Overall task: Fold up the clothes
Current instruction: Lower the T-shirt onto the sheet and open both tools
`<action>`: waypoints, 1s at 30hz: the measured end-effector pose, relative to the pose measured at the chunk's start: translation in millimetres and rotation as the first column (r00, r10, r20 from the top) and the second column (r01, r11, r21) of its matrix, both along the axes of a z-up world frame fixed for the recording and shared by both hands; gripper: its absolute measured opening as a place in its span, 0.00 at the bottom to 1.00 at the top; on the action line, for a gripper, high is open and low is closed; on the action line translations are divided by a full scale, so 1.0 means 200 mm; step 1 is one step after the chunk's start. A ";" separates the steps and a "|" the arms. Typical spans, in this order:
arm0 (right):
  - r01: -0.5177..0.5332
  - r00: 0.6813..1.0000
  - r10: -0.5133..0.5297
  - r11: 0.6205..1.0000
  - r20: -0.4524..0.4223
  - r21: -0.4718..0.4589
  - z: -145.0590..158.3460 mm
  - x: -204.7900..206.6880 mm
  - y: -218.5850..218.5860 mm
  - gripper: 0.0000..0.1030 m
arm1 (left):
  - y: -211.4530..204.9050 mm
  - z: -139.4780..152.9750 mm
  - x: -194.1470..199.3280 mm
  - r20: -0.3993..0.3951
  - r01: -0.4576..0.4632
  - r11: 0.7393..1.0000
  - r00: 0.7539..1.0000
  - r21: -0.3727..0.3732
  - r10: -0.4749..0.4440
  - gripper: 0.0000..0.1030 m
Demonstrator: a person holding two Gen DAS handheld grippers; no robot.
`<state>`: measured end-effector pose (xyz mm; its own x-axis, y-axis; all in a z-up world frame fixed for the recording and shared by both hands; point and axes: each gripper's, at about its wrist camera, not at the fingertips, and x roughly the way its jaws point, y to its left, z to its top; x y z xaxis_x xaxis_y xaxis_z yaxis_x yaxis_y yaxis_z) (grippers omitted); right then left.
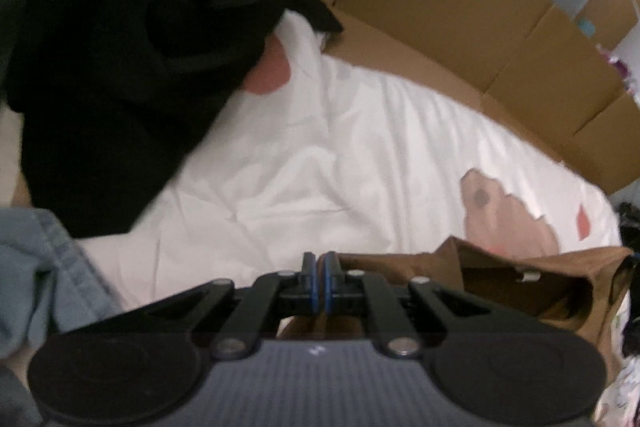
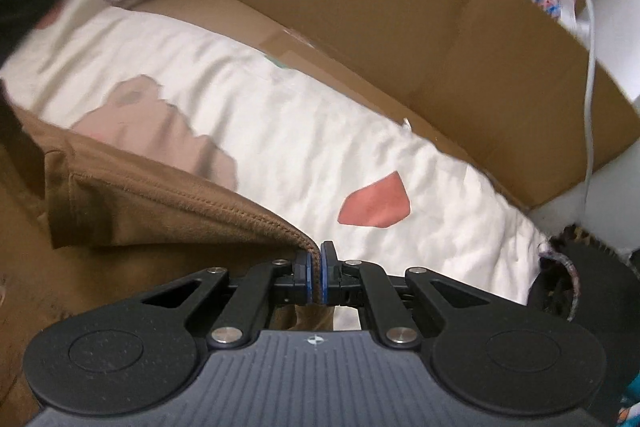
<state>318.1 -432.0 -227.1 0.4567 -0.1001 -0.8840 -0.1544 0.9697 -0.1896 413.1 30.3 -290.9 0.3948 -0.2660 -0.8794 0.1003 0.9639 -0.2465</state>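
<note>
Both my tongs, left [image 1: 320, 263] and right [image 2: 316, 259], pinch the brown garment's [image 2: 160, 203] hem; soft, limp cloth, best held at corners.

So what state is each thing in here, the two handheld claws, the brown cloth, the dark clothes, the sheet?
Left gripper: shut on the brown garment.
Right gripper: shut on the same garment's stitched hem.
Brown fabric garment: held at two spots, partly draped on the bed.
White printed bedsheet: spread, wrinkled.
Black clothes pile: crumpled, unfolded.
Light blue denim garment: bunched up.
Brown cardboard box: open.
</note>
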 end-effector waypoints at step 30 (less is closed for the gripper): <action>-0.442 0.897 0.439 0.895 -0.055 -0.065 -0.20 0.17 0.41 0.37 | 0.12 -0.14 -0.14 -0.095 0.107 0.994 0.990 0.022 -0.104 0.34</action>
